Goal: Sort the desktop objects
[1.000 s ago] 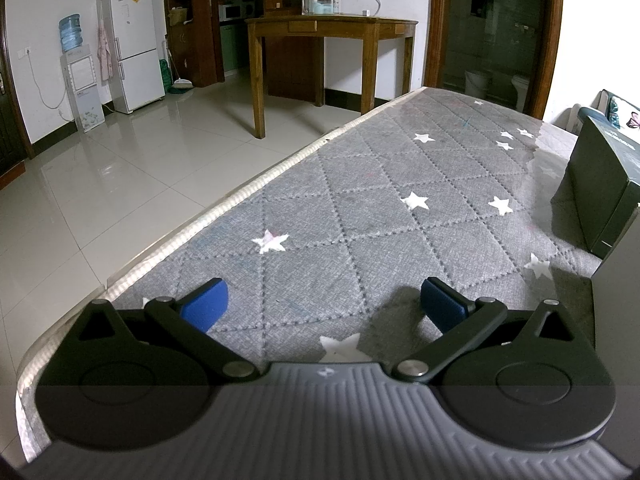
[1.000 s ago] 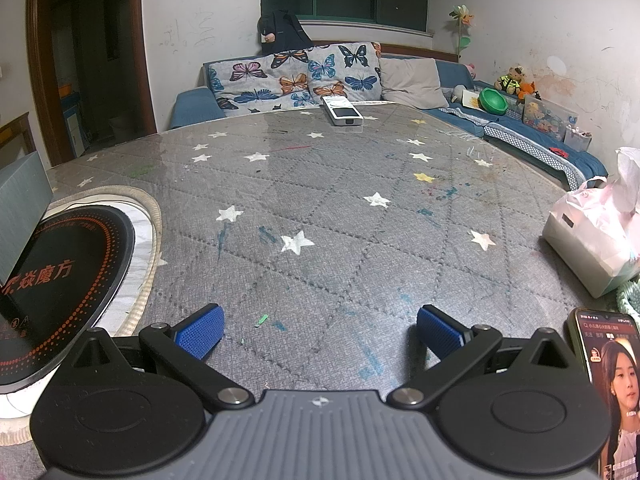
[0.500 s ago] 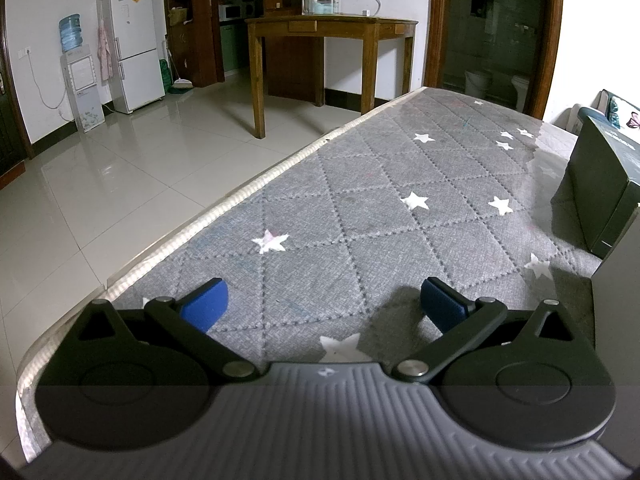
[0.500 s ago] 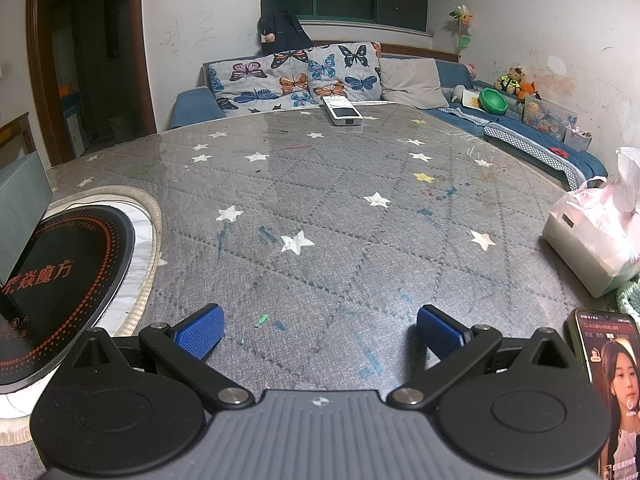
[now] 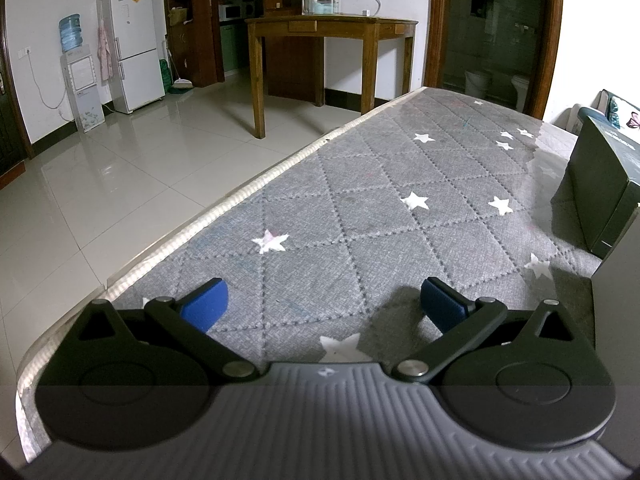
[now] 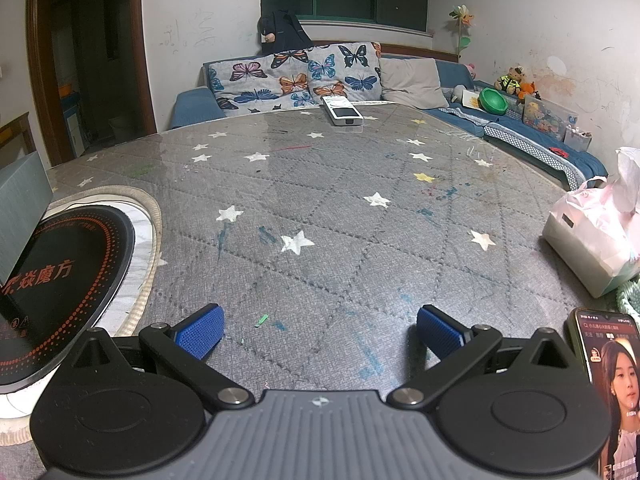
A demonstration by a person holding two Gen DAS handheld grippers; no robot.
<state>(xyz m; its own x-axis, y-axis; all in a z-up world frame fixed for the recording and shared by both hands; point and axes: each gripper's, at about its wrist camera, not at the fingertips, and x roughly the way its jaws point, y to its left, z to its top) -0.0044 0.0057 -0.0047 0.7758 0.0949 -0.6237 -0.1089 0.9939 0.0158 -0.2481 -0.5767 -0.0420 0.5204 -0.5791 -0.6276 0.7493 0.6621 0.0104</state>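
Note:
My left gripper [image 5: 323, 303] is open and empty, low over the grey star-patterned table cover [image 5: 360, 208] near its left edge. A dark green box [image 5: 604, 184] stands at the right of that view. My right gripper [image 6: 320, 332] is open and empty over the same cover [image 6: 320, 200]. A phone [image 6: 612, 384] with a lit screen lies just right of the right gripper. A white tissue pack [image 6: 596, 236] in a pink bag sits at the right. A white remote [image 6: 342, 110] lies at the far edge. A black induction cooktop [image 6: 60, 280] is set into the table at the left.
A grey box [image 6: 20, 196] stands behind the cooktop, and its side shows at the right of the left wrist view [image 5: 620, 300]. The table edge [image 5: 224, 204] drops to a tiled floor on the left. A sofa with butterfly cushions [image 6: 296, 76] lies beyond the table.

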